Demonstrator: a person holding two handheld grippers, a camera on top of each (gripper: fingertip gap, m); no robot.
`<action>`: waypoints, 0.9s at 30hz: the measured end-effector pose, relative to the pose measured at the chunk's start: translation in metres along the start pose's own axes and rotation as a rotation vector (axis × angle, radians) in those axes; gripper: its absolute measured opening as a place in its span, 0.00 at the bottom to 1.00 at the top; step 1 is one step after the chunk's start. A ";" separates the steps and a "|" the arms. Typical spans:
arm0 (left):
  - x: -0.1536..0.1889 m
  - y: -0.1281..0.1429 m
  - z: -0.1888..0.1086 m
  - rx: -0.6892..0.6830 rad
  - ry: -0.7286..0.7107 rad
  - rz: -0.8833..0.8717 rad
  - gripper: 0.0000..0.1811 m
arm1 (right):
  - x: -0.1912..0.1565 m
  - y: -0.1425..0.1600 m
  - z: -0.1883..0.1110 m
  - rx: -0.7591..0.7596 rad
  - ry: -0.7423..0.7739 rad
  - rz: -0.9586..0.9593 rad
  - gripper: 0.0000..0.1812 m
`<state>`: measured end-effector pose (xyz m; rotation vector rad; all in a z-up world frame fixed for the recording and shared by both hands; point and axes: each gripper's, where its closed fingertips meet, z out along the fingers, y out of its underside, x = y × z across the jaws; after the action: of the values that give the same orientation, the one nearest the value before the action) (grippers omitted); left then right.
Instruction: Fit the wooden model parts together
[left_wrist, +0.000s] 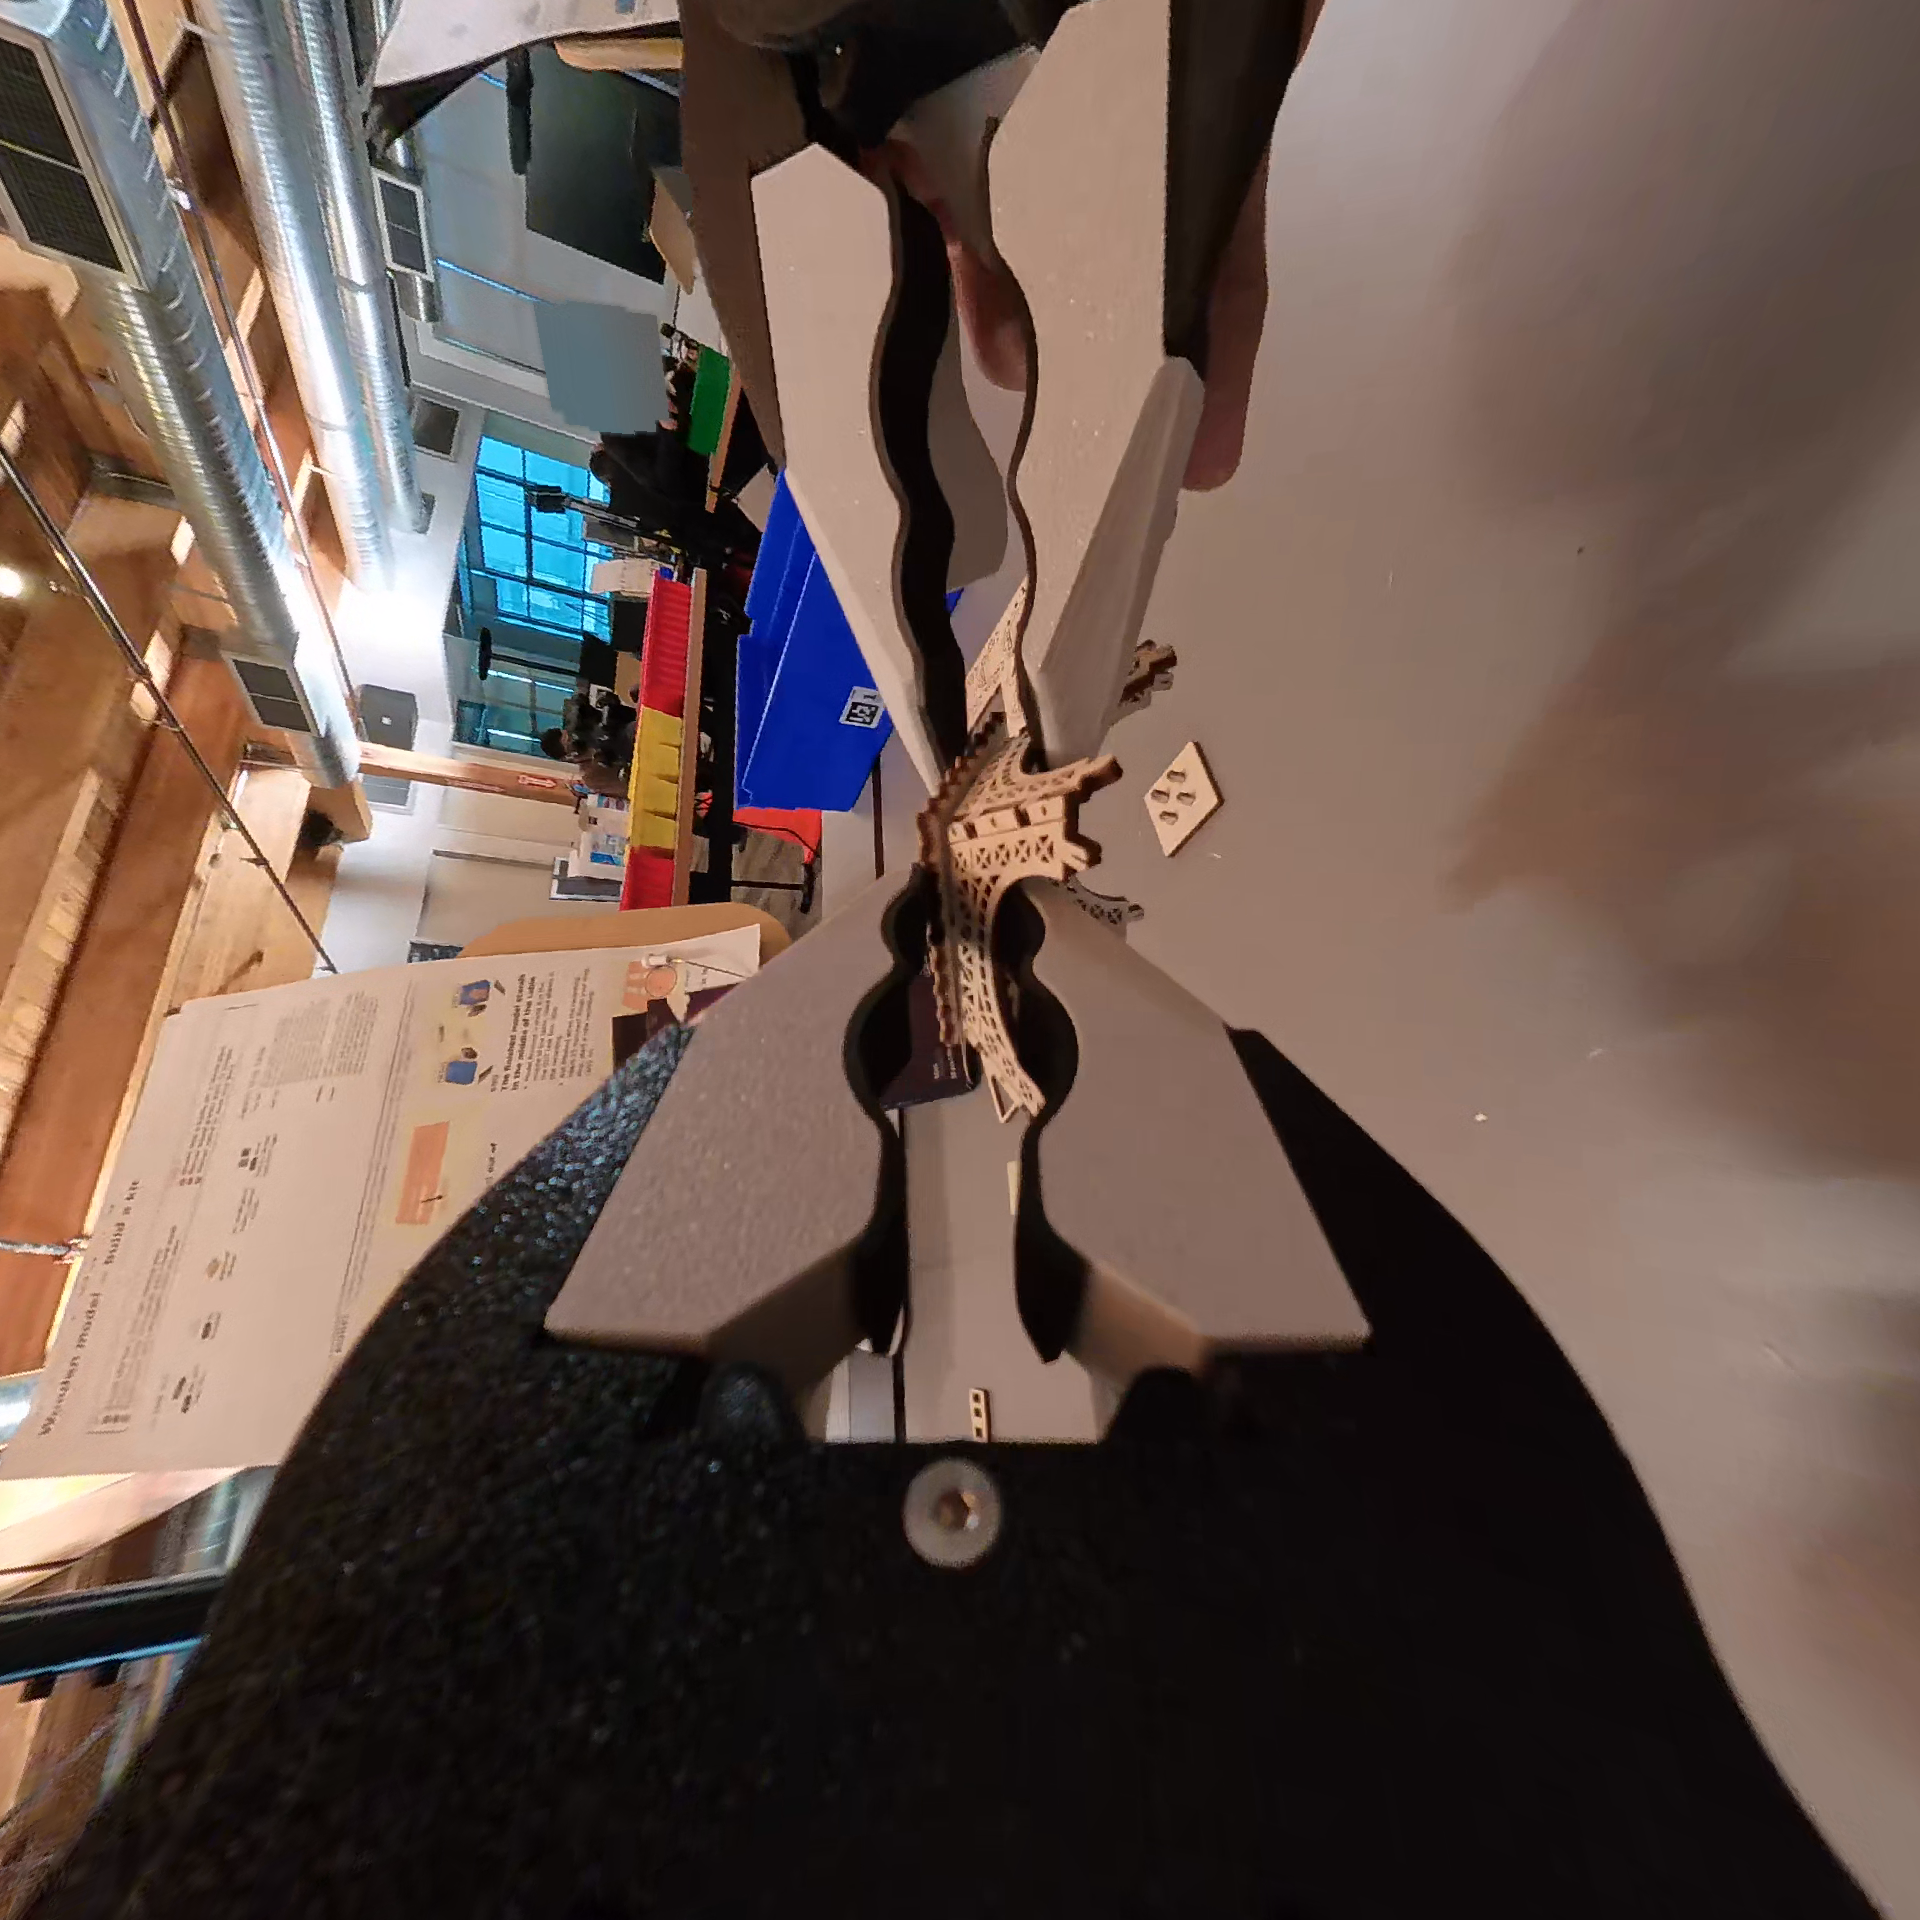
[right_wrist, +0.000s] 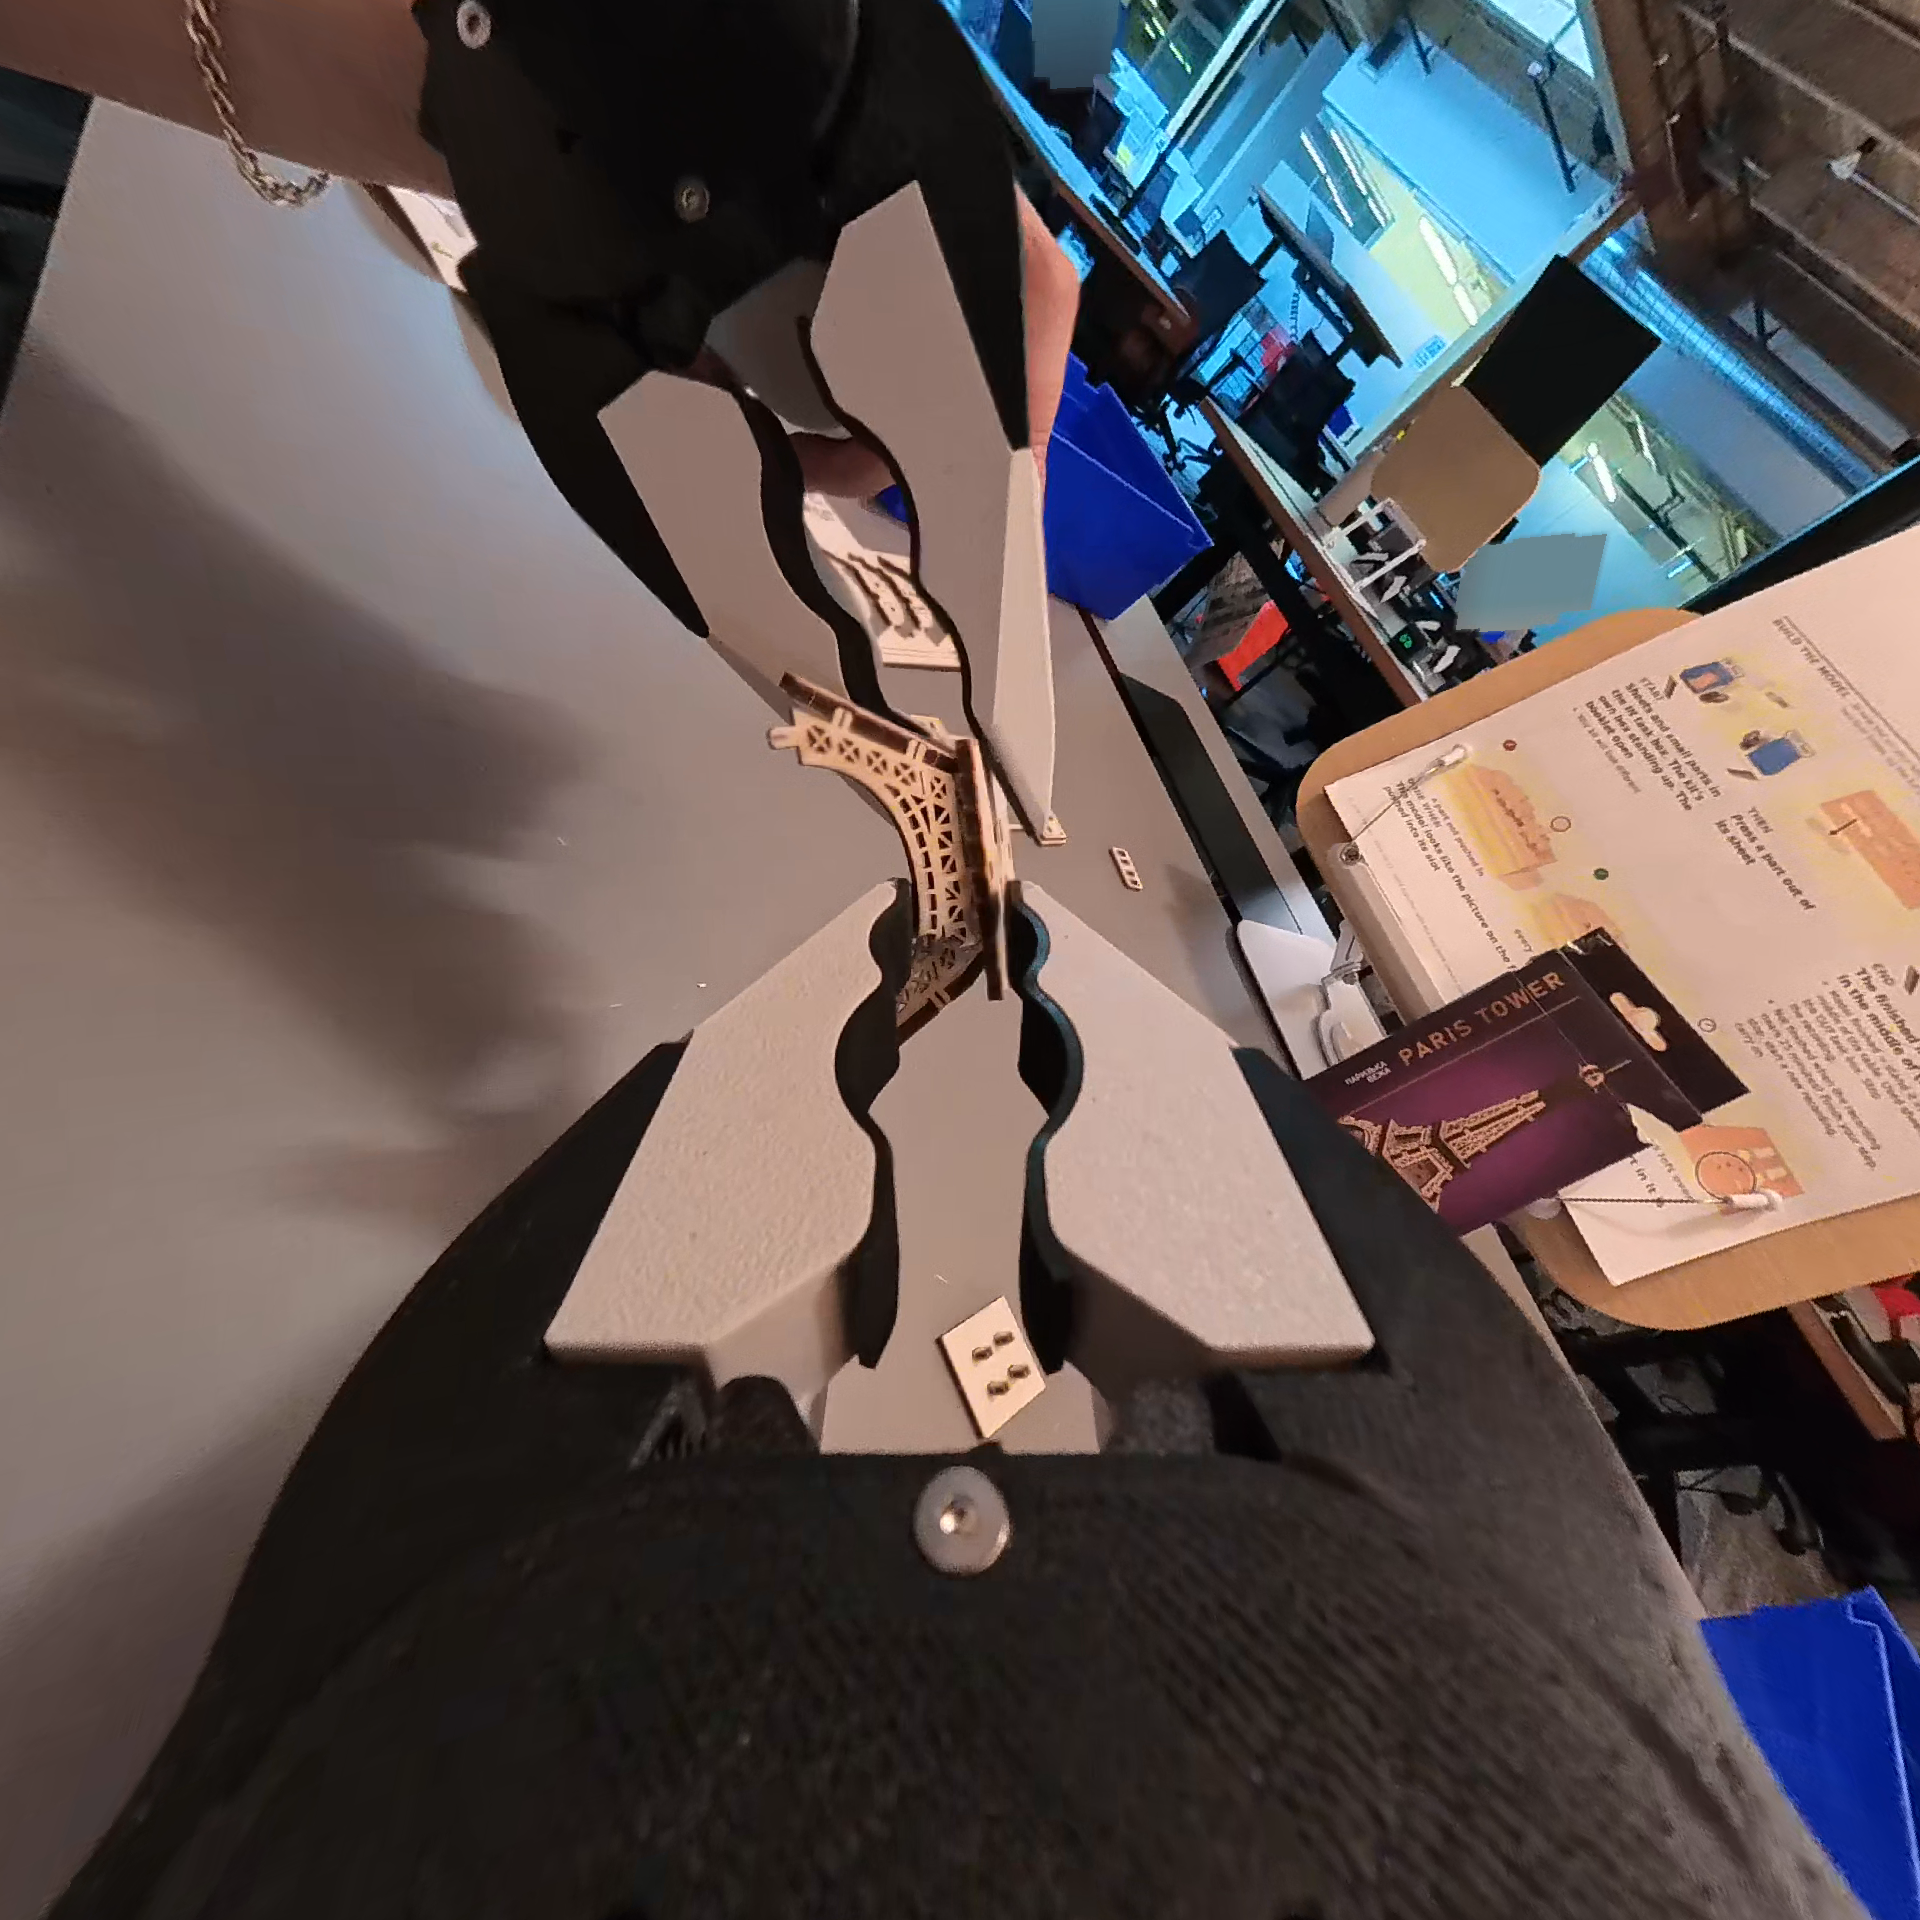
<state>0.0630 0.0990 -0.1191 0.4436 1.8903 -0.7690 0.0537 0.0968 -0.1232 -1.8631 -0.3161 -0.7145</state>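
Note:
A pale wooden lattice tower section (left_wrist: 1013, 831) hangs above the grey table (left_wrist: 1558, 623), held between both grippers. My left gripper (left_wrist: 971, 914) is shut on its curved lattice leg. The right gripper (left_wrist: 997, 743) comes in from the top of the left wrist view and clamps the toothed upper end. In the right wrist view my right gripper (right_wrist: 956, 909) is shut on the lattice section (right_wrist: 930, 821), and the left gripper (right_wrist: 914, 748) grips its far end from above. The two grippers' tips nearly touch. Whether this is one part or two joined parts I cannot tell.
A small square plate with holes (right_wrist: 992, 1366) and a small slotted strip (right_wrist: 1125, 868) lie on the table. A part sheet (right_wrist: 894, 608) lies farther back. A clipboard with an instruction sheet (right_wrist: 1662, 883) and a purple box (right_wrist: 1507, 1101) stand at the right. Blue bins (right_wrist: 1117, 509) sit behind. Less than 4 cm separates the two grippers' tips.

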 end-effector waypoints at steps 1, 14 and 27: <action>0.000 -0.001 -0.001 0.007 -0.006 0.008 0.06 | 0.000 0.000 0.000 0.001 -0.001 0.002 0.09; -0.003 -0.003 -0.004 0.015 -0.059 0.090 0.06 | 0.002 0.000 0.003 -0.027 0.034 -0.081 0.08; 0.002 0.006 -0.004 0.012 -0.008 -0.030 0.05 | 0.000 0.003 0.009 -0.031 0.024 -0.017 0.08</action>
<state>0.0635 0.1060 -0.1212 0.4202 1.8895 -0.8008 0.0586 0.1041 -0.1278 -1.8816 -0.3075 -0.7564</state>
